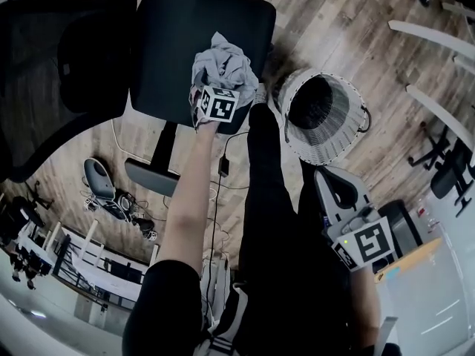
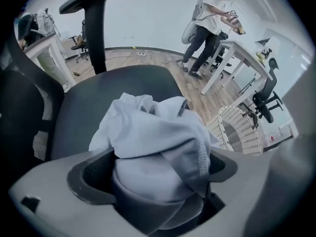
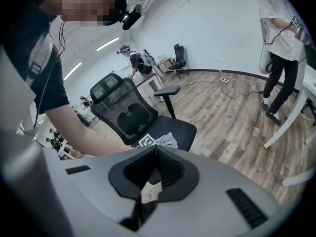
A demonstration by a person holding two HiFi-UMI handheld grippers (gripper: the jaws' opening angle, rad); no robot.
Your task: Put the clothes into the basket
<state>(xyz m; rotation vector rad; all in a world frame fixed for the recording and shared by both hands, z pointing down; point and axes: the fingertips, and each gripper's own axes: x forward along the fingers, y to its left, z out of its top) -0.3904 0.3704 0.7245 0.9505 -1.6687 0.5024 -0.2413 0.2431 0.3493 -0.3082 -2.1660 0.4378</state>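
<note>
Left gripper: jaws spread wide, released, pointing steeply down onto the seat of the black mesh-backed office chair. The crumpled pale grey garment lies heaped on that seat, towards its front edge, and its near part stands between the two open jaws, filling most of the gap. The left gripper view does not show either pad pressing into the fabric, and the bulk of the heap rises beyond the jaw tips towards the chair's backrest. A stitched hem hangs down by the jaw on the right of that view. Right gripper: jaws clenched together, ribbed pads meeting at their tips, nothing between them. It is held well apart from the chair, on the near side of the basket in the head view, and touches nothing. The round white woven basket stands upright on the wood-plank floor just beside the chair, at the seat's right in the head view, its mouth open upwards. The garment is wholly on the chair seat and none of it is in the basket.
</note>
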